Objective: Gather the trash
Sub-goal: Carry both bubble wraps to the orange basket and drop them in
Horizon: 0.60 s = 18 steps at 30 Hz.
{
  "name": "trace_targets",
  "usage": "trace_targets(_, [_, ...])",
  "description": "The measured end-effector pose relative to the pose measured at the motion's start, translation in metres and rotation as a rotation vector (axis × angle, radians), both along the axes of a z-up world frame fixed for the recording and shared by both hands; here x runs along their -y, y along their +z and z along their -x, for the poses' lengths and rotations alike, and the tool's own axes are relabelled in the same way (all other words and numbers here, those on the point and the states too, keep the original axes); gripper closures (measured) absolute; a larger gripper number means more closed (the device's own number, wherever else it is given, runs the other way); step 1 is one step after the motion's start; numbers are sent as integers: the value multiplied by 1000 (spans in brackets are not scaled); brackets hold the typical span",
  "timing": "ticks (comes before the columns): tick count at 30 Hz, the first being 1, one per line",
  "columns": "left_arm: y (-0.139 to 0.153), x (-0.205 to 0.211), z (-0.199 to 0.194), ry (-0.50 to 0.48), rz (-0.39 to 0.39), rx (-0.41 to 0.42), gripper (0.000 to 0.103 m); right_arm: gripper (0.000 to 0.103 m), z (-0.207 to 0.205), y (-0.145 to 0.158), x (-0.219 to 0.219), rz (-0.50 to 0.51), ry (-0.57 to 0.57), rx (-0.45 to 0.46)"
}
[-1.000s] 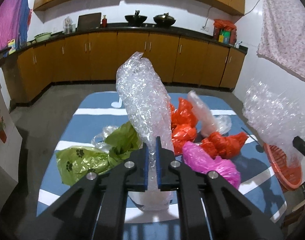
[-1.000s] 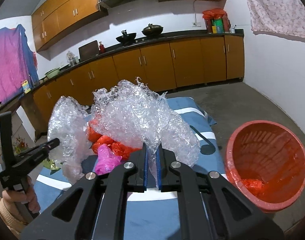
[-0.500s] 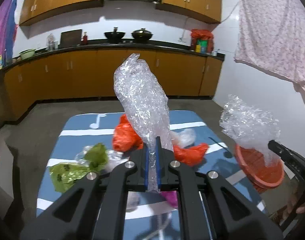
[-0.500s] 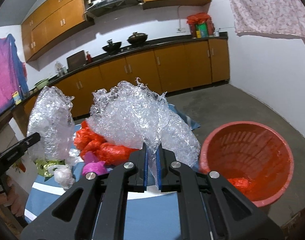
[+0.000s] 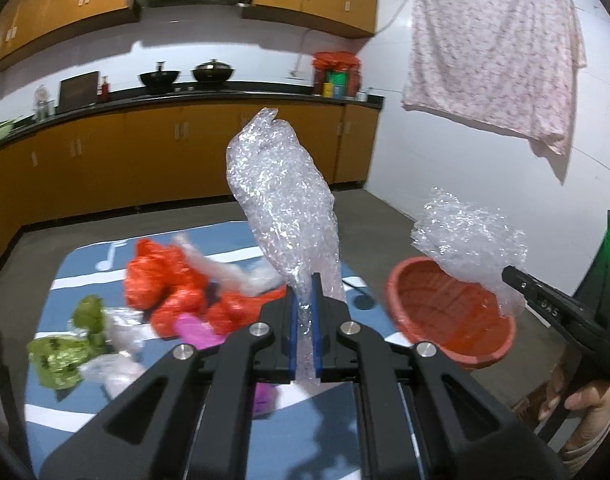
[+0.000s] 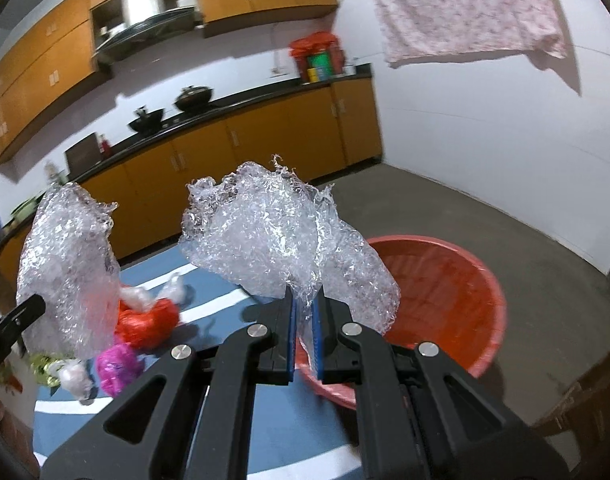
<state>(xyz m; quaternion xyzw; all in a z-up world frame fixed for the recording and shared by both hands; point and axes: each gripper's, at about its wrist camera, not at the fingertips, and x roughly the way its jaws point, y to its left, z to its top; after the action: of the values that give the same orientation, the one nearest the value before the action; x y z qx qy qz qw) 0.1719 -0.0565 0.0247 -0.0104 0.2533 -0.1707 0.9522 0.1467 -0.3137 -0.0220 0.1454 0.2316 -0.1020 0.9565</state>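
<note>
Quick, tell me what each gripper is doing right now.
Left gripper: shut on a tall wad of clear bubble wrap.
Right gripper: shut on a wide crumpled piece of clear plastic wrap.

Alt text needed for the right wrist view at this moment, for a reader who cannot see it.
The right gripper is shut on a crumpled wad of clear plastic wrap above the rim of a red basket. At left, the left gripper holds a second clear wad above a blue striped table strewn with coloured bags.

Both tools point(image 5: 303, 320) point(image 6: 303, 328) clamped, raised
</note>
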Motion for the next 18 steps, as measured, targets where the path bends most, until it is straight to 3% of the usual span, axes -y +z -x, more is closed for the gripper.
trace_targets(18, [-31, 118, -17, -217, -4, -41, 96, 96, 7, -11, 63, -43, -174, -3])
